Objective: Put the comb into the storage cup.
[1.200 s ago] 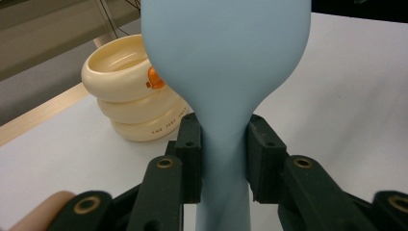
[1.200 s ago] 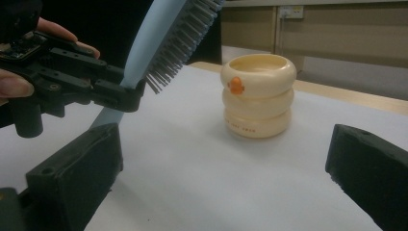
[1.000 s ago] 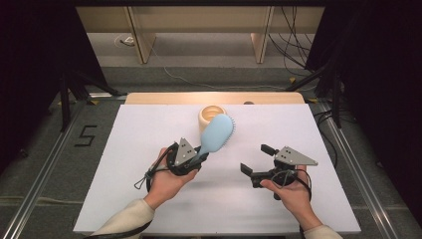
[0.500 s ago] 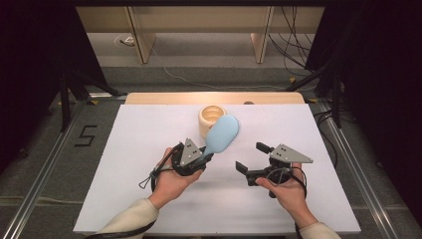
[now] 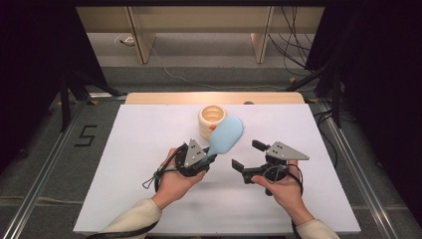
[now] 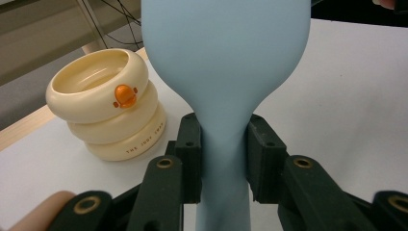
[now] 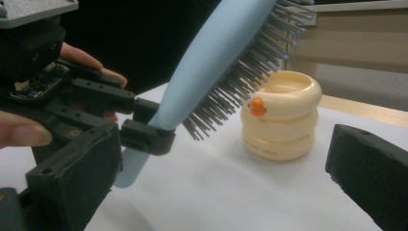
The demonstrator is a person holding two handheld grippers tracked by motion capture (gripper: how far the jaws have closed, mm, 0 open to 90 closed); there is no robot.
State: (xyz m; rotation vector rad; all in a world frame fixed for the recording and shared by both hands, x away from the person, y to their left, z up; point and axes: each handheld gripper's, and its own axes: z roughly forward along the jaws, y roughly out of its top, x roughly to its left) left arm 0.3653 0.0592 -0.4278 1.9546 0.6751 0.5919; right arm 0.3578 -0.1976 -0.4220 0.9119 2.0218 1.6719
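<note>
A person's left gripper clamps the neck of a pale blue hairbrush, lifted above the middle of the white table, head tilted towards the far edge, bristles facing right. Behind it, near the far edge's middle, a cream ringed cup stands upright. The right gripper, near the brush's right side, has its jaws spread apart and empty

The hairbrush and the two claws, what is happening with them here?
A person holds a claw in each hand over a white table. The left claw is shut on the handle of a light blue hairbrush, which it holds tilted above the table, bristles turned toward the right claw. The right claw is open and holds nothing, close beside the brush. A cream ring-shaped cup stands behind them.
</note>
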